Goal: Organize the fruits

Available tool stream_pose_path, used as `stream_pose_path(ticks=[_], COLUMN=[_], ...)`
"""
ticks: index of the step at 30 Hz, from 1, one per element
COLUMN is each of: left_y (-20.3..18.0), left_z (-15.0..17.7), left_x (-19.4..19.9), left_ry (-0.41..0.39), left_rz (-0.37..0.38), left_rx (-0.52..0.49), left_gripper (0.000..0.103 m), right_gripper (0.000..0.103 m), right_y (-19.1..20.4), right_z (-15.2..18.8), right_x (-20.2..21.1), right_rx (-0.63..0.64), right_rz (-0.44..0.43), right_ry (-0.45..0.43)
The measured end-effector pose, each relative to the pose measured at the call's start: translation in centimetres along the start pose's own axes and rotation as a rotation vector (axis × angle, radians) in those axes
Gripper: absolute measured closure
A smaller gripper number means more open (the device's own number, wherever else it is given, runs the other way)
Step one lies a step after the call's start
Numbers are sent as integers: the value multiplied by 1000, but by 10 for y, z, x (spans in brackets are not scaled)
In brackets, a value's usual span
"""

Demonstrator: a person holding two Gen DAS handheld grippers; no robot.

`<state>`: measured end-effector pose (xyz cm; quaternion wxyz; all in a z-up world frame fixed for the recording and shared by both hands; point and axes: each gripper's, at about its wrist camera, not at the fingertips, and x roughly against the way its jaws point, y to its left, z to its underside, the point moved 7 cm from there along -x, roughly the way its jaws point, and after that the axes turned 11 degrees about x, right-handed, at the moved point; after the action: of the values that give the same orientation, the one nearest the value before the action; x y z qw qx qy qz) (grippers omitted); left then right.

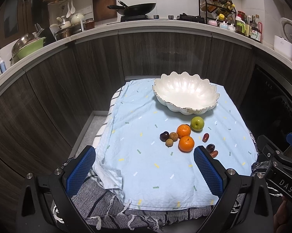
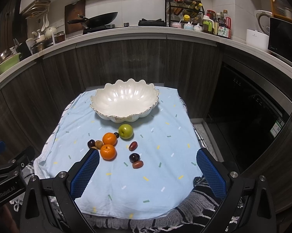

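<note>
1 dark fruit (image 2: pixel 116 135) behind the oranges (image 2: pixel 109 138) shows only from the right wrist.

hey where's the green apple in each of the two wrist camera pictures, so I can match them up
Left wrist view: the green apple sits right of centre, just below the white scalloped bowl, up and right of the farther orange.
Right wrist view: the green apple sits left of centre, again just below the bowl.
Shared landmark: the bowl, directly behind the apple in both.
</note>
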<state>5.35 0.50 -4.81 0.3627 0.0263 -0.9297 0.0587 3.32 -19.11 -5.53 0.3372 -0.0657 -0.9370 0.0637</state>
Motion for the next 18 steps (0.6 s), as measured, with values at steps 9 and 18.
stream_pose_path(ticks=[9, 18], left_y=[-6, -8], left_z=[-1, -3], left_x=[-8, -22], left_ry=[11, 35], left_rz=[7, 8], left_rx=[-21, -34], left_gripper=[0, 0], right_gripper=[2, 2], right_y=[0, 3], right_z=[-2, -2], right_x=[-8, -22], right_rx=[2, 14], right_rz=[2, 2], right_ry=[14, 32])
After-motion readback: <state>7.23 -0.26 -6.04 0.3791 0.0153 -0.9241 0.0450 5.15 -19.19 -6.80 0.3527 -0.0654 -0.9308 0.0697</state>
